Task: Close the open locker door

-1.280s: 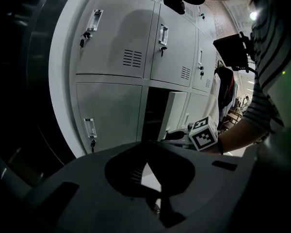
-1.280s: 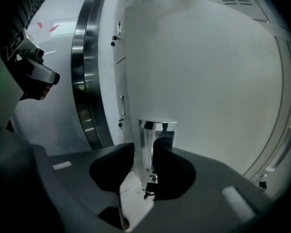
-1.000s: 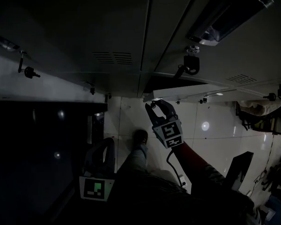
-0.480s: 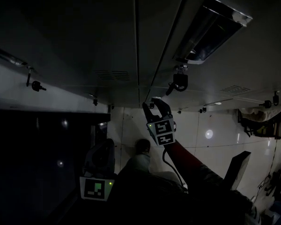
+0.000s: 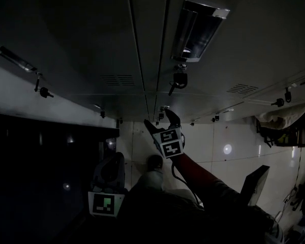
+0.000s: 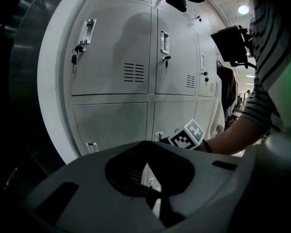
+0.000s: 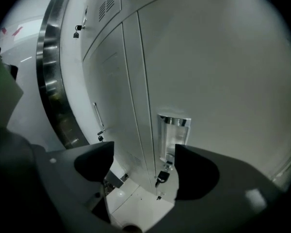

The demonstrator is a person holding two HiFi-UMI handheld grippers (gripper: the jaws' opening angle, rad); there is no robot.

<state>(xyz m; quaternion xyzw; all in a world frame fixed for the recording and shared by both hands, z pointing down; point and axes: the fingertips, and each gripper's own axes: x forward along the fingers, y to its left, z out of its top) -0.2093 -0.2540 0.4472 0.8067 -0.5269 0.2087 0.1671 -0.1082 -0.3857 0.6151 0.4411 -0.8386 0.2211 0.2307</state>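
Observation:
The grey lockers (image 5: 142, 44) fill the dim head view. In the right gripper view the door with the chrome recessed handle (image 7: 173, 132) and a key (image 7: 161, 177) under it looks flush with the door beside it. My right gripper (image 5: 160, 121) points at that door's lower edge; its jaws (image 7: 144, 166) are opening wide, with nothing between them. Its marker cube (image 6: 189, 134) shows low against the lockers in the left gripper view. My left gripper (image 5: 109, 169) hangs low at the left, away from the lockers, its fingers (image 6: 157, 200) together and empty.
Other locker doors carry handles and hanging keys (image 6: 163, 42). A dark curved column (image 7: 56, 81) stands left of the lockers. The floor is glossy white tile (image 5: 234, 141). A dark stand (image 5: 256, 179) is at the right, and the person's shoe (image 5: 153, 162) is on the floor.
The locker door that stood ajar has swung flush with its row. My right gripper followed it up and left, and its jaws spread apart. The left gripper stayed put.

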